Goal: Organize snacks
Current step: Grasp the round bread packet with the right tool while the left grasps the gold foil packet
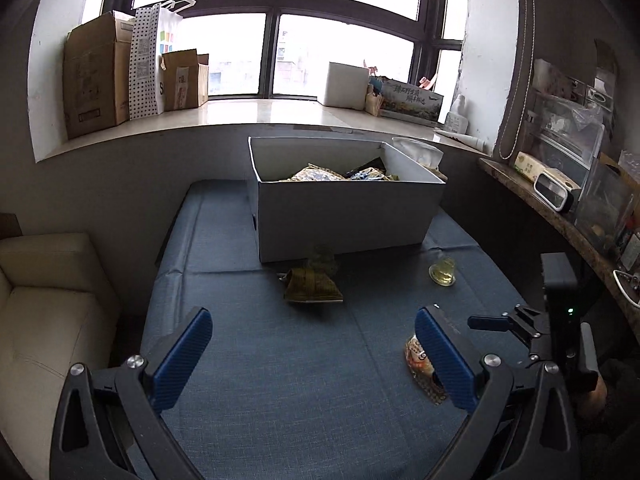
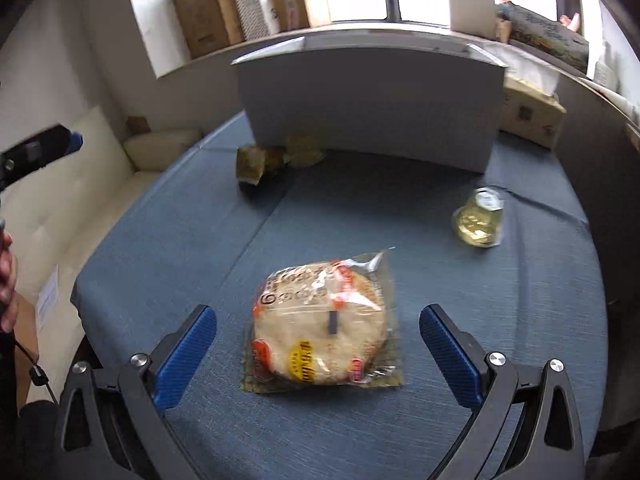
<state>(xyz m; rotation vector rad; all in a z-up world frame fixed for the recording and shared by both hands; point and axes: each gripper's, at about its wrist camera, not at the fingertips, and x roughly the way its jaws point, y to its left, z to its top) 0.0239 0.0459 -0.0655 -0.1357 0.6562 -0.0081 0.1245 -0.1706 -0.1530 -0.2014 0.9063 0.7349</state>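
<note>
A grey open box (image 1: 344,216) (image 2: 372,104) holding several snack packs stands at the far side of the blue table. In front of it lie a brown-gold snack pack (image 1: 314,288) (image 2: 252,162) and a small clear jelly cup (image 1: 442,271) (image 2: 478,218). A round flatbread in a clear wrapper (image 2: 322,330) (image 1: 418,358) lies flat between the open fingers of my right gripper (image 2: 318,334), which touch nothing. My left gripper (image 1: 312,342) hovers open over bare cloth, empty. The right gripper (image 1: 504,322) shows at the right edge of the left wrist view.
A cream sofa (image 1: 48,304) borders the table on the left. Cardboard boxes (image 1: 98,76) and a dotted bag line the window sill. A cluttered shelf (image 1: 568,200) runs along the right. A tissue box (image 2: 532,114) sits right of the grey box. A hand (image 2: 8,280) shows at left.
</note>
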